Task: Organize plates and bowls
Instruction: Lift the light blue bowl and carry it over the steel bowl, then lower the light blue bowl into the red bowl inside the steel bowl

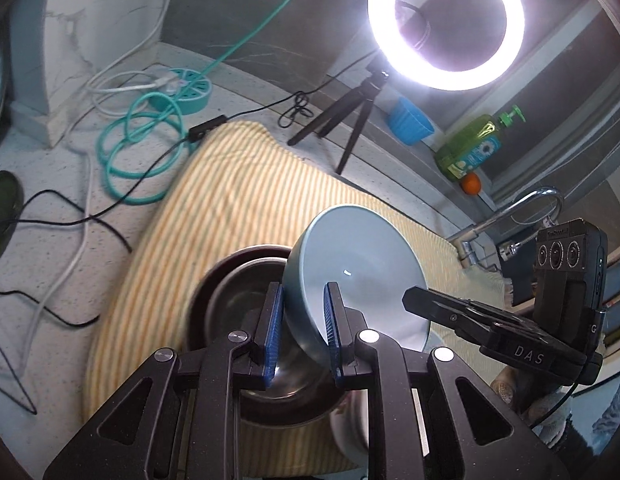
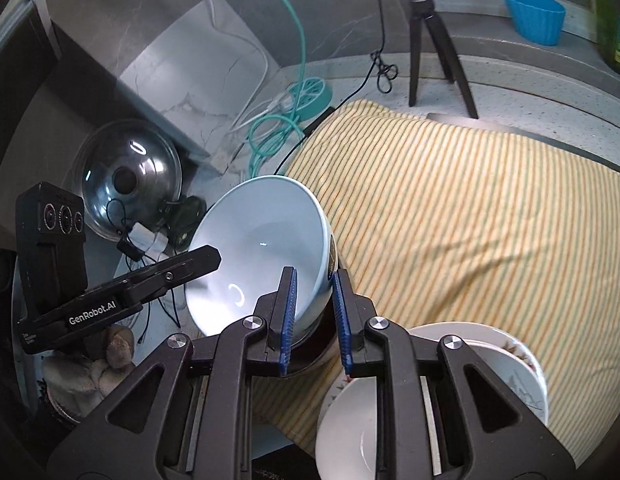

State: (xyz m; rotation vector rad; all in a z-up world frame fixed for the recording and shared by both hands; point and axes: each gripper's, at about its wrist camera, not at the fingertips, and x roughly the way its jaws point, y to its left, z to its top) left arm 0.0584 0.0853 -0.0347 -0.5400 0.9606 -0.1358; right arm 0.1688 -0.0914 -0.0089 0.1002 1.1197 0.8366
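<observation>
A pale blue bowl [image 1: 358, 272] is held tilted above a dark metal bowl [image 1: 230, 280] on the yellow striped cloth [image 1: 230, 200]. My left gripper [image 1: 304, 332] is shut on the blue bowl's near rim, one blue pad inside and one outside. In the right wrist view my right gripper [image 2: 314, 312] is shut on the opposite rim of the same blue bowl [image 2: 254, 248]. A white bowl [image 2: 350, 432] sits on patterned plates [image 2: 522, 364] under the right gripper. The other gripper's body shows in each view.
A ring light on a black tripod [image 1: 350, 120] stands behind the cloth. Teal and white cables [image 1: 142, 148] lie at the back left. A blue cup [image 1: 410, 120], a green soap bottle [image 1: 470, 148] and a faucet [image 1: 510, 216] are at the right. A glass pot lid [image 2: 130, 176] leans at the left.
</observation>
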